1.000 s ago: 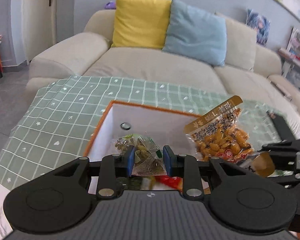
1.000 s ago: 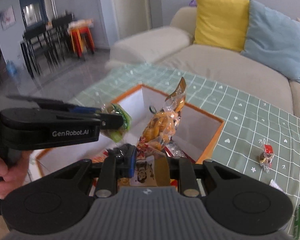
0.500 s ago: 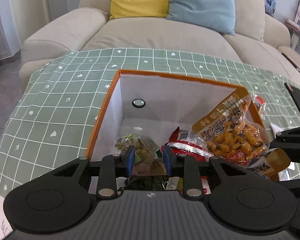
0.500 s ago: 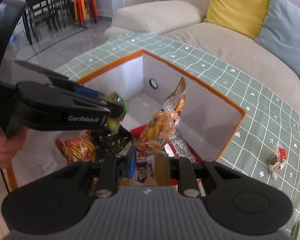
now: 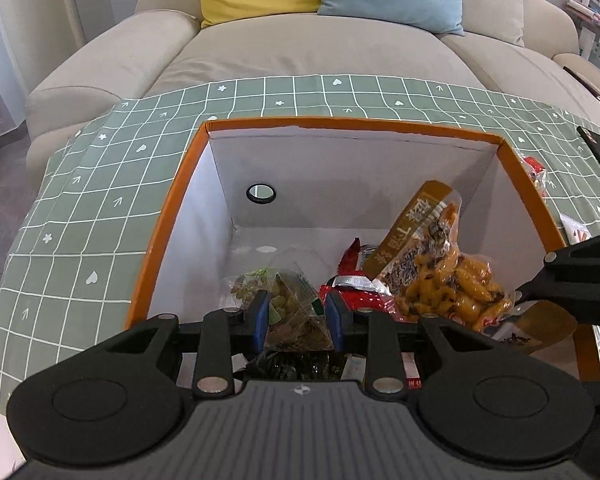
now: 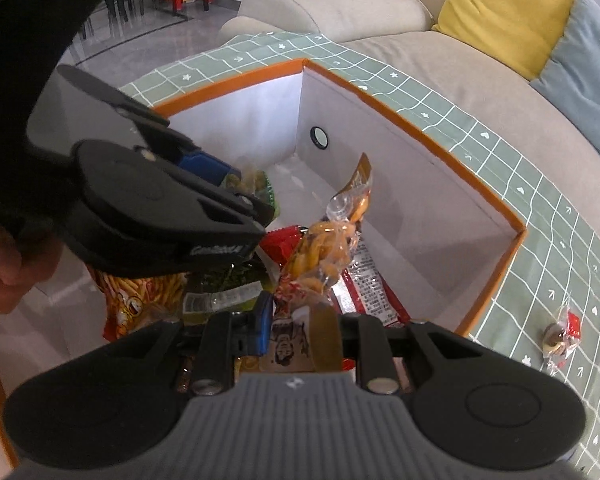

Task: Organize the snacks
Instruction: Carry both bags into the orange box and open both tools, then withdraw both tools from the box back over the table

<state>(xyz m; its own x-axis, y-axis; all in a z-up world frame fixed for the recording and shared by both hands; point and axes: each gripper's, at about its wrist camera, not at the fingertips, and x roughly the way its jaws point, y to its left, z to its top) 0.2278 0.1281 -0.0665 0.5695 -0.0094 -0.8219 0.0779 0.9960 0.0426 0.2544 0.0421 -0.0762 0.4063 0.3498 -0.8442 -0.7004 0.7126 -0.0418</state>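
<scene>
An orange-rimmed white box (image 5: 168,216) stands on a green checked tablecloth and also shows in the right wrist view (image 6: 440,148). My left gripper (image 5: 296,316) is shut on a clear packet of green snacks (image 5: 288,300), held inside the box over other packets. My right gripper (image 6: 296,320) is shut on a brown-and-orange snack bag (image 6: 324,252), which also shows in the left wrist view (image 5: 436,276), held inside the box beside the left gripper (image 6: 236,200).
A red packet (image 5: 356,292), a dark green packet (image 6: 228,280) and an orange chip bag (image 6: 140,296) lie in the box. A small wrapped sweet (image 6: 560,336) lies on the cloth right of the box. A beige sofa (image 5: 300,52) stands behind the table.
Both grippers have moved forward and down, from above the box rim into the box, each still holding its packet.
</scene>
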